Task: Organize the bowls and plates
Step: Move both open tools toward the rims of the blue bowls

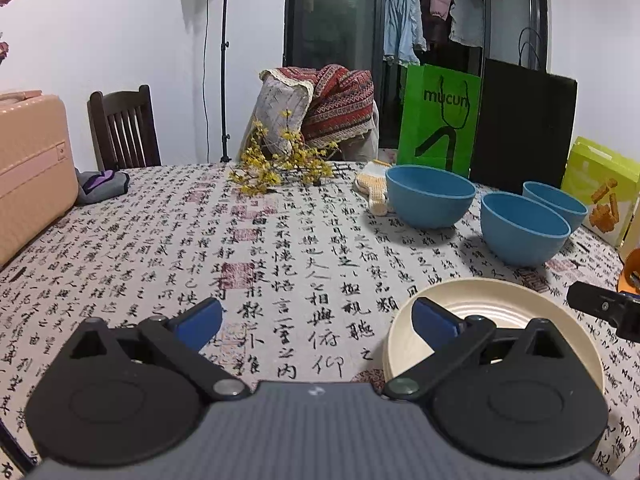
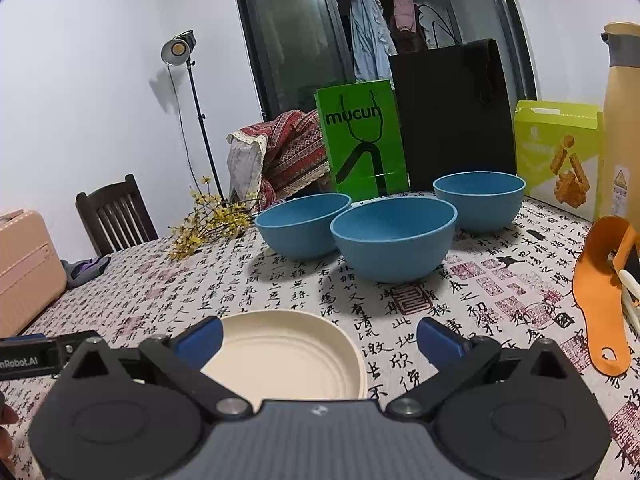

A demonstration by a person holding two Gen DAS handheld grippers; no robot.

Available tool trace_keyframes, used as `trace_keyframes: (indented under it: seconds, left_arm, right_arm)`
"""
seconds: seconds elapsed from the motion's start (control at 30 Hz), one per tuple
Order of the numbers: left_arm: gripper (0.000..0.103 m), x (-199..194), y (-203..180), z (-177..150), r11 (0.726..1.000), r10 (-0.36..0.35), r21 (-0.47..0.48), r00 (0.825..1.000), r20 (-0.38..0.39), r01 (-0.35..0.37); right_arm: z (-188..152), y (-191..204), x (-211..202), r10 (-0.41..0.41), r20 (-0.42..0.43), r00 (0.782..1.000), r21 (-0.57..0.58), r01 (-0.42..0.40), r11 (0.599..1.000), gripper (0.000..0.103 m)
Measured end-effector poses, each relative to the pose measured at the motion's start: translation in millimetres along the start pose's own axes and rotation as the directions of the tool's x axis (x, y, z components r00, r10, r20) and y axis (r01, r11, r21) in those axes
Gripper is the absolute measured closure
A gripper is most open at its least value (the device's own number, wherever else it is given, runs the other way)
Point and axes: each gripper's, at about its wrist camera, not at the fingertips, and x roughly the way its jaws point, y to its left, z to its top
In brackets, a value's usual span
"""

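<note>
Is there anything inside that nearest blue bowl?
Empty as far as shows. The right wrist view looks into the blue bowl and shows only bare blue wall; its very bottom is hidden behind the rim.

The word "mucun" is printed in black on the green paper bag point(image 2: 360, 140) at the far side of the table. The fragment "nRobot.AI" is read on a black part point(image 2: 28, 354) at the near left. Black calligraphic characters cover the tablecloth point(image 1: 280, 260).
</note>
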Motion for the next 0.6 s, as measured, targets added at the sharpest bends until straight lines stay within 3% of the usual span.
trace_keyframes:
  seconds: [0.6]
  left_arm:
    - [0.000, -8, 16, 40, 0.998, -0.051, -0.026, 0.999, -0.012, 0.050]
  right_arm:
    - [35, 7, 12, 0.017, -0.048, 0.999, 0.046, -0.015, 0.999, 0.000]
